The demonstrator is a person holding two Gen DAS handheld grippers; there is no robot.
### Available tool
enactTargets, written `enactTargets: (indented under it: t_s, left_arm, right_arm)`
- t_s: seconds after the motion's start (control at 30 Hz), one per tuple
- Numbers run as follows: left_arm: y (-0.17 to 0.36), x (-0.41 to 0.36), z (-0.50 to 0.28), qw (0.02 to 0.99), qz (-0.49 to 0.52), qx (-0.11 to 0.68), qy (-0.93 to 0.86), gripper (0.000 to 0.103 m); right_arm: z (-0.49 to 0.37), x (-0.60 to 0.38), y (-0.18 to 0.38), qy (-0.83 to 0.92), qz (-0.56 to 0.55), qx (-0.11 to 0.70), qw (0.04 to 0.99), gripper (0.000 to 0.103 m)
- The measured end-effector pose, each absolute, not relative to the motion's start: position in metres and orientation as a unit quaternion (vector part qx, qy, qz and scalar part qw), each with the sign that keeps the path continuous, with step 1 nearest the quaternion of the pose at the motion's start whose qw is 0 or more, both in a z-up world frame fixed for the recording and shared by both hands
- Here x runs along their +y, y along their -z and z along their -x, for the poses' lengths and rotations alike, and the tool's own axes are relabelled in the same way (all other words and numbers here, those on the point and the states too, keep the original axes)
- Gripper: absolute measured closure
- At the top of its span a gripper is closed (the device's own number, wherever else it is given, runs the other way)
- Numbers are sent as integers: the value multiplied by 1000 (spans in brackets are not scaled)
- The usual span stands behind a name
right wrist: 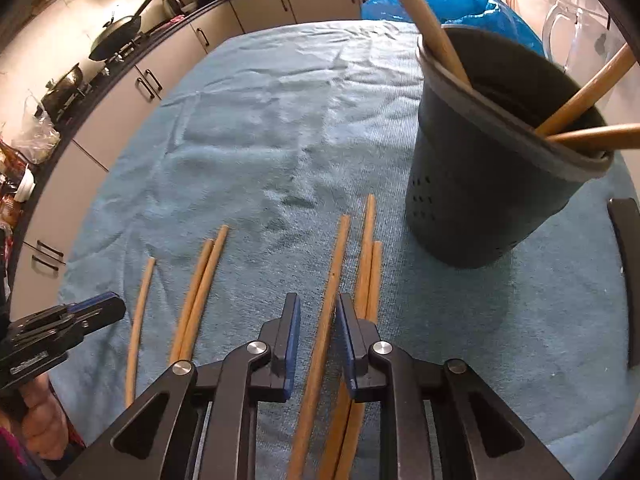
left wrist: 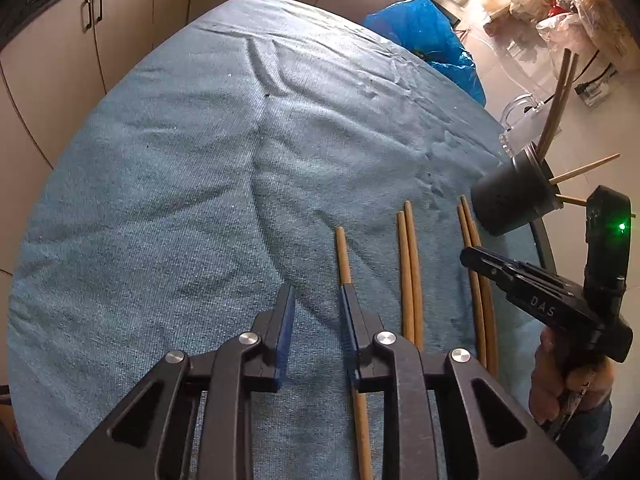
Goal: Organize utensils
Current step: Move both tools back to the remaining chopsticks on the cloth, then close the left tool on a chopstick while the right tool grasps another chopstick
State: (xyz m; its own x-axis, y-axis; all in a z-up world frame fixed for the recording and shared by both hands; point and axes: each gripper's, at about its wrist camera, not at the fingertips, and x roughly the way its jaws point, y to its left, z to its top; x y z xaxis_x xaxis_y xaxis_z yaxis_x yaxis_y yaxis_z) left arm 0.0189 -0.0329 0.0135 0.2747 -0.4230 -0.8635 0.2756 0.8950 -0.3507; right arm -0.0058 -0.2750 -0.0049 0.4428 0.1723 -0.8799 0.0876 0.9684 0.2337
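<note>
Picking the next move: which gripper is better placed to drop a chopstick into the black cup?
Right. The right gripper already straddles a loose chopstick, with the black cup just ahead. The left gripper sits farther from it.

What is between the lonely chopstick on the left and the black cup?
In the right wrist view, a pair of chopsticks and then three more chopsticks lie between the single chopstick and the dark cup.

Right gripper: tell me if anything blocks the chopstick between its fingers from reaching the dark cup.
Nothing visible does. The right gripper straddles one chopstick; only bare blue cloth lies between it and the dark cup, though chopsticks already lean inside.
</note>
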Motion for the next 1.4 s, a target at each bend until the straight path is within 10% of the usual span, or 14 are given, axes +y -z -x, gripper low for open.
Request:
enactTargets:
  t_s: [0.5,1.07,1.13,1.4]
  left_arm:
    - [-9,-83,-11,820,-43,543,174,96]
    - [-9,-72,-16,820,-25,548,165,97]
    - [-9,-74,-17,821,-25,546,165,97]
    - [-49,-67,-4,840,3,504,201,98]
  right_arm:
    - [25,-265,-12,-41,-136,485,863,96]
    - [1,-262,4,-43,-93,534,839,81]
    - [2,-253,5,-33,-62,531,844,95]
    - [28,-256,-33,-49,-111,461,879,96]
